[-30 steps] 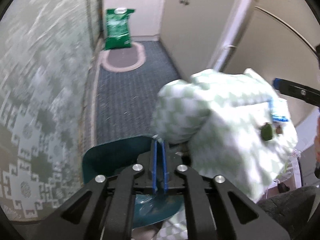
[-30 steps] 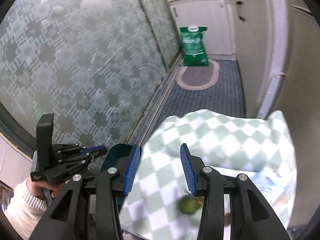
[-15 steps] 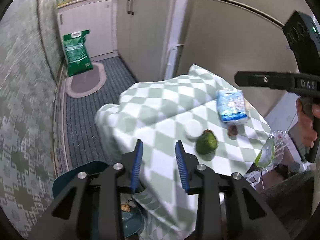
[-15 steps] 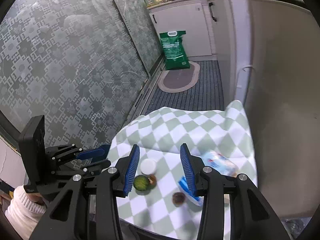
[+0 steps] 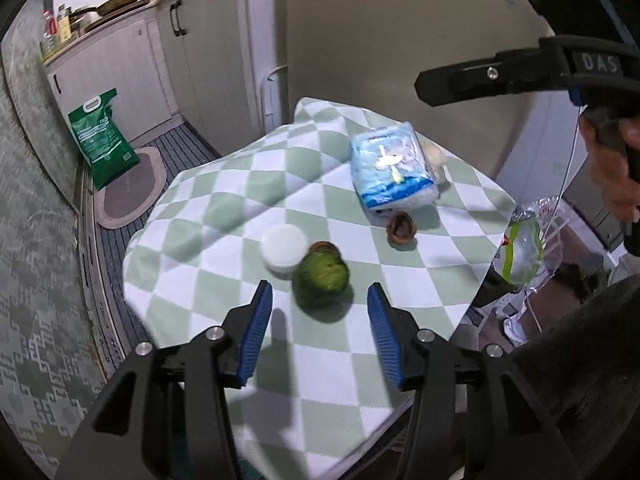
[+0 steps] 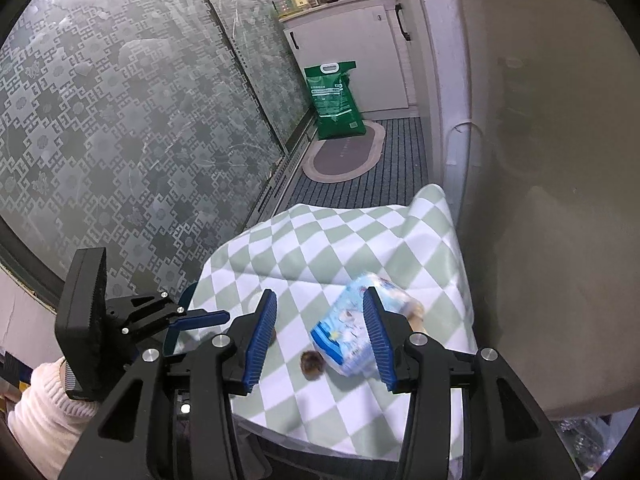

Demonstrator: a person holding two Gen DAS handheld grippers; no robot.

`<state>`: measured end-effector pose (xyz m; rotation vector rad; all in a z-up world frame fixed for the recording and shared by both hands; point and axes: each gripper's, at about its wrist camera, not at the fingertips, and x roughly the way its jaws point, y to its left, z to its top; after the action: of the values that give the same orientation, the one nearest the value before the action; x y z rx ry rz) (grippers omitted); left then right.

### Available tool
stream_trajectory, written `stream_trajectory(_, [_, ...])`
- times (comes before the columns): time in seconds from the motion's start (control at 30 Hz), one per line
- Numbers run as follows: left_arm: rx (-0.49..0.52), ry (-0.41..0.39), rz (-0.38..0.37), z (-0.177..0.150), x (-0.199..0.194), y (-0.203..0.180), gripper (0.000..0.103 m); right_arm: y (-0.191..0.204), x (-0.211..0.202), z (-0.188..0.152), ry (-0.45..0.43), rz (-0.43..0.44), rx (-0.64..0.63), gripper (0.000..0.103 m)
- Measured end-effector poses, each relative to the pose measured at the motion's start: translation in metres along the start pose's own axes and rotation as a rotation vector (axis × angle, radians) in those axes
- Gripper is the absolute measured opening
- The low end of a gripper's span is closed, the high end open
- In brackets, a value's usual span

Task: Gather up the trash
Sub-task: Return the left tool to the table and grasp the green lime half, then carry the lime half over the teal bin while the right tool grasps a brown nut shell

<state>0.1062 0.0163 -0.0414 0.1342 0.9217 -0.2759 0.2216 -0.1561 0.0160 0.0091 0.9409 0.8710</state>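
On the checked green-and-white tabletop (image 5: 224,200) lie a crumpled blue-white packet (image 5: 390,166), a brown nutshell (image 5: 401,229), a white lid (image 5: 283,250) and a green fruit (image 5: 321,278), beneath the left gripper (image 5: 320,326), jaws just opening and empty, and the right gripper (image 6: 320,334), parted and empty.

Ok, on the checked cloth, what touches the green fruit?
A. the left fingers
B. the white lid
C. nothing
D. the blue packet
B: in the left wrist view the white lid sits against the green fruit, while the blue packet lies apart from it farther back and the open left gripper is short of it.
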Motion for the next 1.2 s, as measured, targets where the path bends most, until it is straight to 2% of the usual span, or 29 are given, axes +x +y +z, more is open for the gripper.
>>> stream_trajectory(0.17, [0.031,0.020,0.037,0.003,0.011,-0.011,0.054,-0.007,-0.007,-0.012,0.010,-0.007,-0.006,0.046])
stream_trajectory(0.37, [0.000,0.038,0.071,0.008,0.018,-0.012,0.048,-0.009,-0.003,-0.027,0.055,-0.018,-0.034,0.046])
stream_trajectory(0.5, [-0.018,0.042,0.084,0.012,0.019,-0.010,0.033,-0.001,0.005,-0.037,0.093,-0.019,-0.072,0.046])
stream_trajectory(0.8, [-0.045,0.043,0.085,0.013,0.013,-0.006,0.033,0.019,0.030,-0.055,0.174,-0.045,-0.146,0.045])
stream_trajectory(0.9, [-0.061,0.033,0.084,0.012,0.008,-0.002,0.033,0.029,0.039,-0.060,0.183,-0.086,-0.184,0.045])
stream_trajectory(0.97, [-0.072,0.027,0.082,0.013,0.005,0.001,0.033,0.035,0.046,-0.063,0.195,-0.100,-0.203,0.042])
stream_trajectory(1.03, [-0.085,0.019,0.082,0.013,0.002,0.003,0.033,0.041,0.052,-0.066,0.200,-0.121,-0.221,0.033])
stream_trajectory(1.2, [-0.110,-0.002,0.065,0.012,-0.007,0.009,0.033,0.046,0.057,-0.068,0.194,-0.141,-0.220,0.033])
